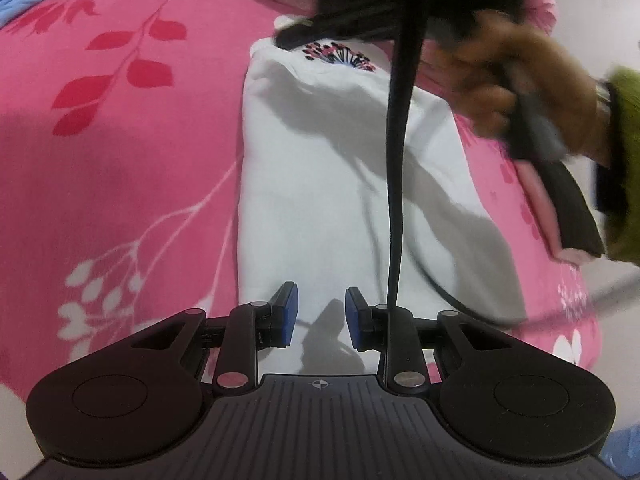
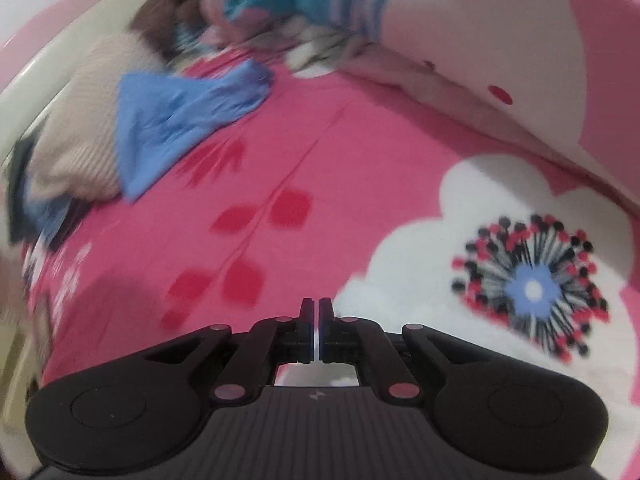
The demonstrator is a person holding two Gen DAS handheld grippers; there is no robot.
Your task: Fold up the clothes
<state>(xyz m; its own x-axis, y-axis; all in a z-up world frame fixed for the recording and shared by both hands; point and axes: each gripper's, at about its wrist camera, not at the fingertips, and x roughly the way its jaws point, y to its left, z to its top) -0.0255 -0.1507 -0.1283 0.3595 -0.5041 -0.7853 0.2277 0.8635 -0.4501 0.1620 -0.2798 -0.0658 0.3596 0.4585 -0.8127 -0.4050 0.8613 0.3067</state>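
A white garment (image 1: 320,184) lies folded in a long strip on the pink flowered bedsheet (image 1: 120,160). My left gripper (image 1: 322,300) hangs open just above the strip's near end, its blue pads apart with nothing between them. At the strip's far end is my right gripper (image 1: 288,38), held by a hand (image 1: 488,80) in a green sleeve. In the right wrist view the right gripper (image 2: 319,304) has its jaws together, with a thin white sliver of cloth pinched between the pads. It sits low over the sheet (image 2: 280,140), beside a white flower print (image 2: 532,288).
A black cable (image 1: 396,160) hangs across the garment. A crumpled blue garment (image 2: 180,120) and a beige knit piece (image 2: 76,152) lie at the far left of the bed. More clothes are piled behind them. A pink-and-white pillow (image 2: 480,40) lies along the right side.
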